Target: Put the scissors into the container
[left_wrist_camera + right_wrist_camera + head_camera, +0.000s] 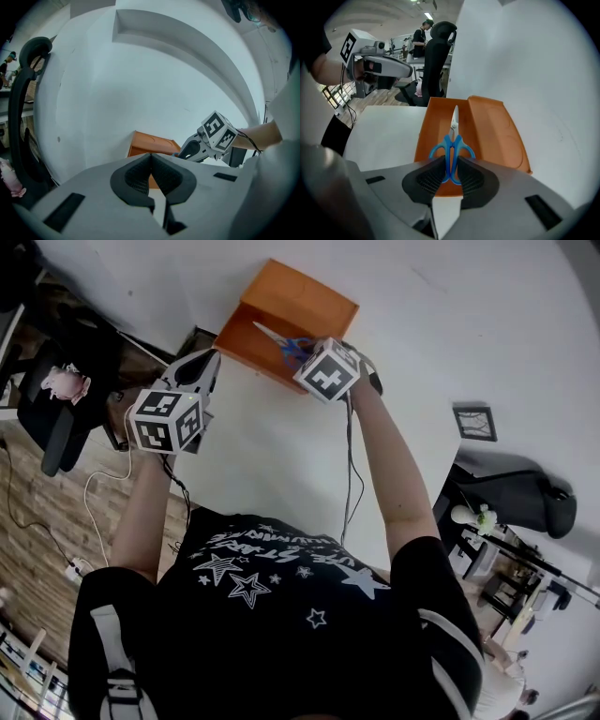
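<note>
The right gripper has its 2 dark ribbed jaws clamped on the blue plastic handles of a pair of steel-bladed scissors. The handle loops bulge out on both sides just ahead of the pads. The blades are closed and point straight forward over the inside of the orange rectangular plastic container. Whether the tips touch its floor cannot be told. The container sits near the far edge of the white table, close to the white wall, and its flat orange lid lies open beside it, to the right in the right gripper view. In the head view the scissors lie across the container's near rim. The left gripper is held above the table's left side, near the container's corner but not touching it. Its 2 jaws are pressed together with nothing between them. A black office chair stands beyond the table.
</note>
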